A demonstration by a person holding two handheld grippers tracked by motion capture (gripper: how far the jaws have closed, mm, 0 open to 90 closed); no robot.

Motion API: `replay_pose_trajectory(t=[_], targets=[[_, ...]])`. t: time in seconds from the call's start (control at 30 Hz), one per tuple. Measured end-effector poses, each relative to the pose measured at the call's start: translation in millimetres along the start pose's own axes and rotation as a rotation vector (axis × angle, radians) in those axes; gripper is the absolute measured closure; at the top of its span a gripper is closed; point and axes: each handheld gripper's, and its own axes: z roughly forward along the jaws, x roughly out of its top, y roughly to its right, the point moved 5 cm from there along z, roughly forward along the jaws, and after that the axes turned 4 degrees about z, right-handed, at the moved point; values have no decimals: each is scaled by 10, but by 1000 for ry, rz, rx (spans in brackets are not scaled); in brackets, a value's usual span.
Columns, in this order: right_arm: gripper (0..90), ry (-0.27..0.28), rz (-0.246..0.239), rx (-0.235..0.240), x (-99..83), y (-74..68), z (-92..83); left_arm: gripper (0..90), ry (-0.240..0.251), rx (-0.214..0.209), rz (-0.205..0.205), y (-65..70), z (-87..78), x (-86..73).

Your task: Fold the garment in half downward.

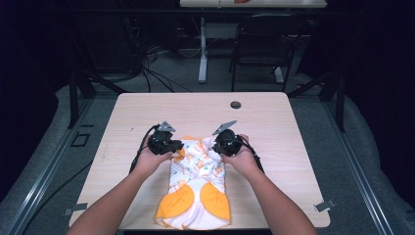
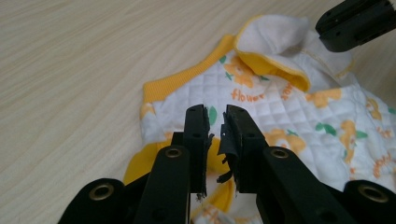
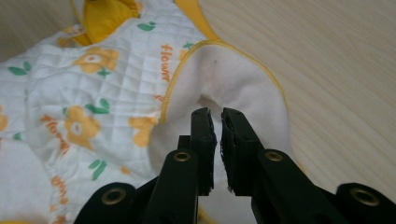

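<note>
- A small quilted garment (image 1: 196,188) is lying on the near half of the table (image 1: 274,122), close to the front edge and about midway across.
- It is white, printed with orange flowers, green leaves and the word "flower"; orange ribbed trim is running along one edge.
- Two large orange patches are showing at its near end in the high view.
- Its far end is looking folded inward: in the right gripper view a flap is lying turned back, exposing a plain white lining edged in yellow.
- Around it the wood top is lying bare; a round dark grommet (image 1: 236,105) is sitting near the far edge, well apart from the garment.
- A chair (image 1: 259,44) and cables are standing on the floor beyond the table.
- The left gripper (image 1: 172,145) is hovering at the garment's far left corner, its jaws standing slightly apart with nothing between the pads.
- The right gripper (image 1: 218,145) is hovering at the far right corner over the white flap, its jaws showing a narrow gap and clamping no cloth.
- Whether either gripper is touching the fabric cannot be told.
</note>
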Motion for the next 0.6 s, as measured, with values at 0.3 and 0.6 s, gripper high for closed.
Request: replay_pose_trajectory(t=[0.3,0.6], targets=[[840,2,39,-62,8,179,167,758,-39,53,-12,-124,213,-71],[745,14,103,-68,85,343,261,693,-37,100,-18,-272,278,-43]])
